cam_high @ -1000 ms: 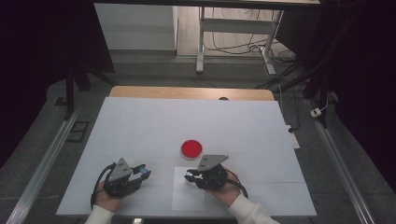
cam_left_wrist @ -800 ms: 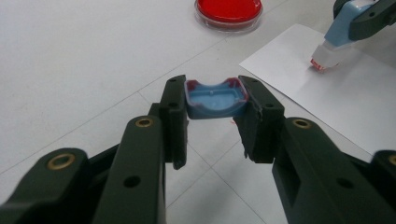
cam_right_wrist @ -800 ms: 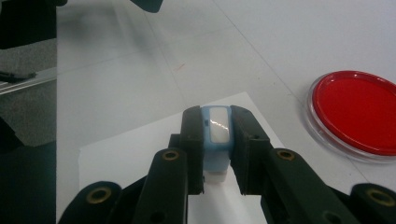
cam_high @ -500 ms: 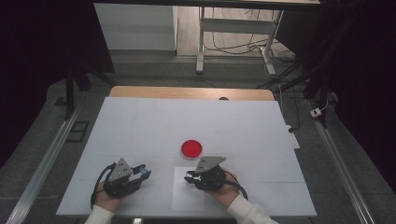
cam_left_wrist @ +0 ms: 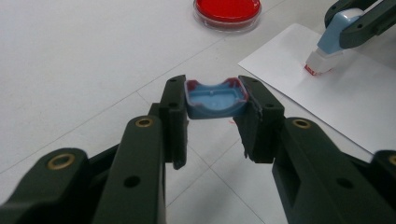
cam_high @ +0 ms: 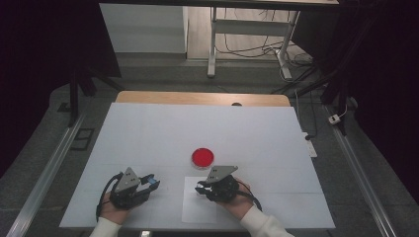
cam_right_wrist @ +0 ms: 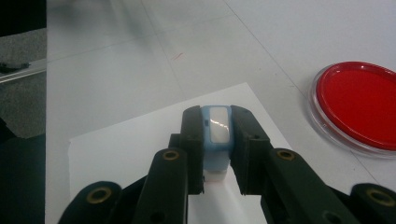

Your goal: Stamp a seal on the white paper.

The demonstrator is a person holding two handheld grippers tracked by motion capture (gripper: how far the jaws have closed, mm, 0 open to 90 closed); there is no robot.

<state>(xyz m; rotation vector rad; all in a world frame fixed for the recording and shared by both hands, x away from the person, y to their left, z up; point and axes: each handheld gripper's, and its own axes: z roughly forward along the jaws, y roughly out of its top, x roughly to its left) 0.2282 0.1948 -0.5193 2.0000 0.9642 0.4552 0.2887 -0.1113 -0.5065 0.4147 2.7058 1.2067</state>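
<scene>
Pressing the stamp [cam_right_wrist: 218, 135] near the paper's [cam_right_wrist: 140, 140] edge, right gripper [cam_high: 201, 188] clamped.

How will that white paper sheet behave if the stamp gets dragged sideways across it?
The paper sheet lies loose on the table, with no tape visible, so it would likely slide along. It looks thin, so probably floppy and prone to wrinkling. The stamp, held in the right gripper, presses it down, which may pin that spot.

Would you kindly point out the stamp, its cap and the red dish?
stamp [cam_right_wrist: 217, 135], right gripper view, blue body between jaws.
cap [cam_left_wrist: 215, 99], left gripper view, open blue inside.
red dish [cam_high: 203, 157], high view, red centre.
</scene>
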